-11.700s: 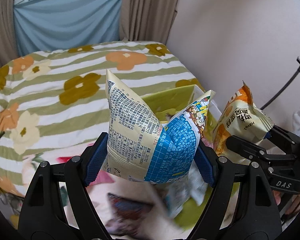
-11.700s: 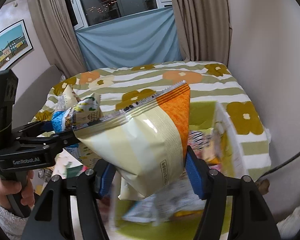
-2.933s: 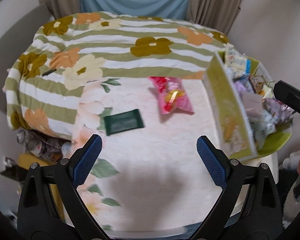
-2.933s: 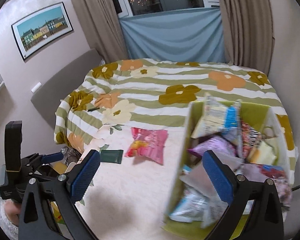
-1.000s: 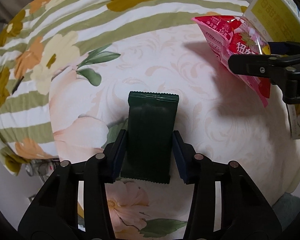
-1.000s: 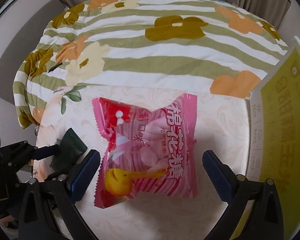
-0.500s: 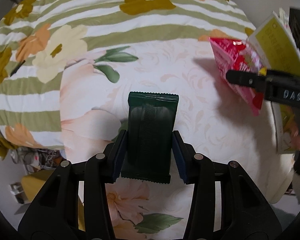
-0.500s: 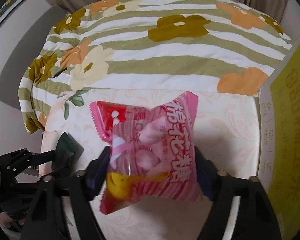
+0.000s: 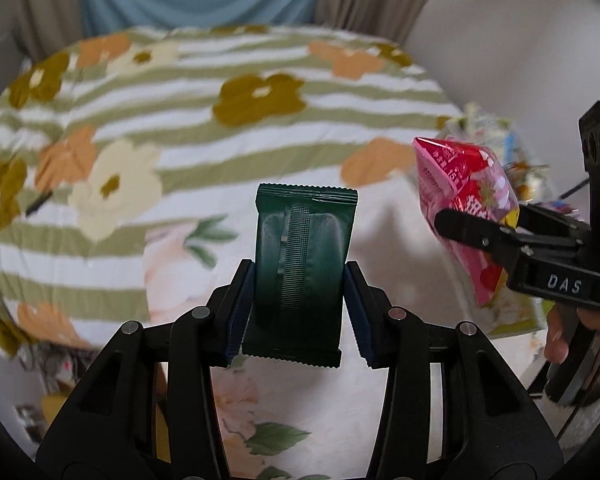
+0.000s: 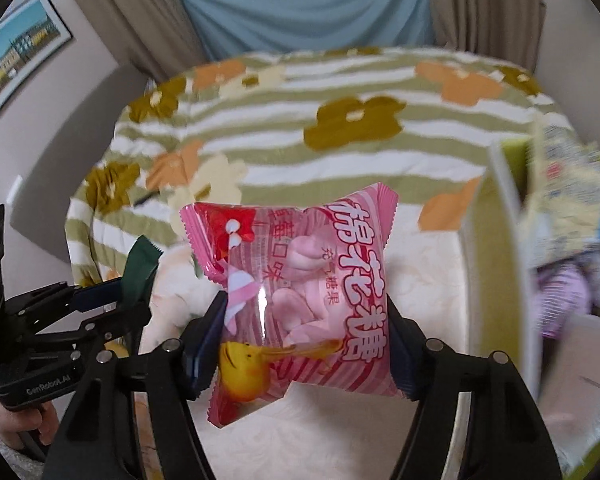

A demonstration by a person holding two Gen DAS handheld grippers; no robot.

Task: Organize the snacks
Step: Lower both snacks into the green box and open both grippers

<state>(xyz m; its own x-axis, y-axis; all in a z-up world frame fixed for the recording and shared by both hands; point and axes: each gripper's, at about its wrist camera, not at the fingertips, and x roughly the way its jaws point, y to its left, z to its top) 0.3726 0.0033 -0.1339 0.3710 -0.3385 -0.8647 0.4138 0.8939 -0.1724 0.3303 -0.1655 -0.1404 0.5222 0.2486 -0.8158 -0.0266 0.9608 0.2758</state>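
Behind everything hangs a blue cloth point(image 10: 300, 12) between brown curtains point(image 10: 140, 20), and a framed picture of a town point(image 10: 16, 64) sits on the wall at the far left of my right camera's view. Below that spreads a green-and-white striped bedspread with big flowers point(image 9: 236, 92), and nearer to me lies a pale floral tabletop point(image 10: 424, 276). My left claw point(image 9: 299, 312) is clamped tight on a dark green snack bar point(image 9: 304, 268), which stands upright between the blue pads with its crimped top edge pointing away from me, lifted clear of the table. My right claw point(image 10: 306, 348) has a pink marshmallow bag point(image 10: 300, 292) between its pads; the jaws are closing on it, both pads already press into its sides, and the bag hangs above the table. From the left camera, that pink bag shows at the right, pinched in the other claw's black fingers, with my right hand point(image 9: 560, 344) on the handle below. From the right camera, my left claw shows at the left edge with the green bar's end sticking up, and my left hand point(image 10: 16, 428) grips its handle. At the right edge stands a yellow-green box point(image 10: 496, 240), blurred, crammed with other snack packets point(image 10: 568, 208).
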